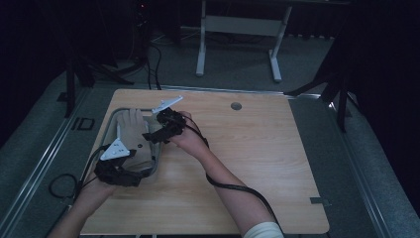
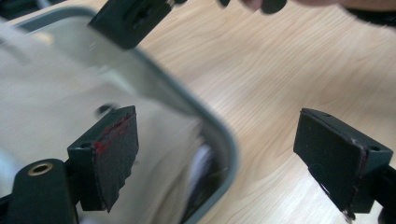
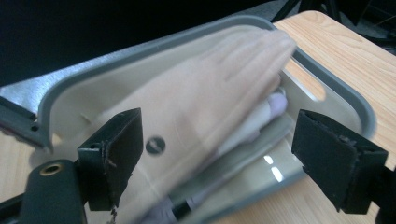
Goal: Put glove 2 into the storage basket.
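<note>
Beige glove point(image 1: 132, 130) lying in a grey-rimmed tray point(image 1: 110, 124) at the left of the wooden table point(image 1: 257, 148).

I hold both tongs open and empty: the left tongs point(image 1: 130, 166) at the tray's near end, the right tongs point(image 1: 154, 135) at its right rim. In the right gripper view the glove point(image 3: 196, 107) lies flat, a dark button point(image 3: 155, 144) on it.
</note>
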Demonstrator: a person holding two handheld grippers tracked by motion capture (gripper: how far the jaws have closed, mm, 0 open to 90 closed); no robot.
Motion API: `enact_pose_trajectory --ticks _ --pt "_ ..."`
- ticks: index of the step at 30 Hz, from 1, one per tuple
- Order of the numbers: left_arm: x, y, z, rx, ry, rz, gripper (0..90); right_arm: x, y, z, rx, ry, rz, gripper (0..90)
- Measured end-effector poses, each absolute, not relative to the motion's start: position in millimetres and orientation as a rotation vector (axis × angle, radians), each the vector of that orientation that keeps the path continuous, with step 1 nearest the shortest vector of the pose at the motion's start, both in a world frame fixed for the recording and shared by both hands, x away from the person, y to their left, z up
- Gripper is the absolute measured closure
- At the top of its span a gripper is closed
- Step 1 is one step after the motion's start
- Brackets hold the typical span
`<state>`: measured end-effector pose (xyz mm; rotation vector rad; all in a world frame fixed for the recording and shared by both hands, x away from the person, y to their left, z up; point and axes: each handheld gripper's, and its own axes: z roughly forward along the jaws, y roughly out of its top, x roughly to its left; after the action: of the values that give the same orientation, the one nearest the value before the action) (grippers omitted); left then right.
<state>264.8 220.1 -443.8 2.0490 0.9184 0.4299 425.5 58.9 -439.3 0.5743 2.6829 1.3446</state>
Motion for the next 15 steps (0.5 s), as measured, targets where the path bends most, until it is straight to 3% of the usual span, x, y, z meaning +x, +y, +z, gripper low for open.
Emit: enact_pose_trajectory --ticks 5,15 --pt "263.6 201.5 -442.5 1.995 0.871 0.367 14.3 421.4 30.4 -441.1 0.598 2.660 1.331 16.5" --pt "263.0 164.4 -450.8 2.038 0.786 0.333 14.3 418.8 -8.1 -449.7 0.636 2.630 1.302 16.6"
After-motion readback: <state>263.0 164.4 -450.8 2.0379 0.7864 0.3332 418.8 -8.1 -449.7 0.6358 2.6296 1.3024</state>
